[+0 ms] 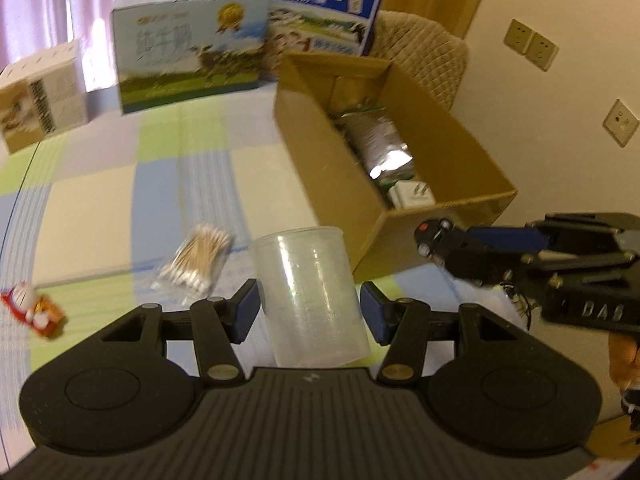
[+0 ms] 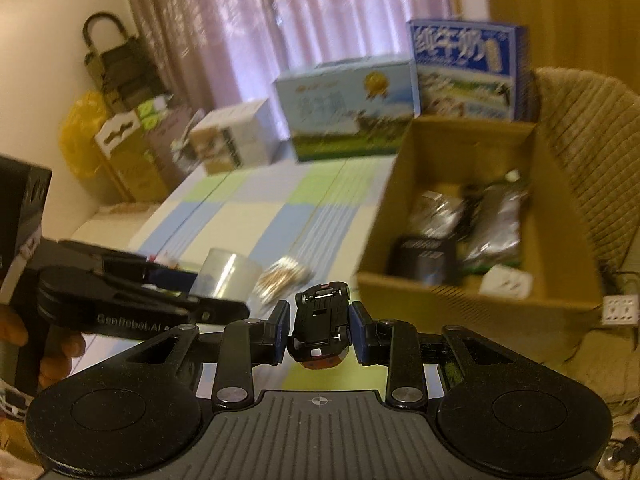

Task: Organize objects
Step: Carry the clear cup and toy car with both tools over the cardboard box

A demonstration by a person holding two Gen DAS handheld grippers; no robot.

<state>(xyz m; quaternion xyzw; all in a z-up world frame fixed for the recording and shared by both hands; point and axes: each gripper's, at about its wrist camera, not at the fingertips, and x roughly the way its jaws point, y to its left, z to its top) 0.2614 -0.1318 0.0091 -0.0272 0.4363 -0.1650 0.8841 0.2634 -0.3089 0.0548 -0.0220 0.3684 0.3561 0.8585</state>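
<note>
Your left gripper [image 1: 310, 308] has its fingers [image 1: 247, 308] on either side of a clear plastic cup [image 1: 310, 296], the blue pads close against its wall; whether they actually press it cannot be told. The cup sits upright over the checked cloth of the desk [image 1: 100, 200], near the front corner of the open cardboard box [image 1: 320, 152]. Your right gripper [image 2: 320, 328] has its fingers [image 2: 280, 328] clamped on a small toy car [image 2: 320, 324], held underside up and raised above the desk just short of the box's near wall [image 2: 460, 312]. Inside the box lie silver foil packets [image 1: 380, 140] and a white plug adapter [image 1: 412, 196]. A bag of cotton swabs [image 1: 198, 258] lies on the desk just left of the cup, and a small red-and-white figurine [image 1: 30, 308] lies well apart at the left edge. Milk cartons [image 1: 188, 52] stand at the far end.
</note>
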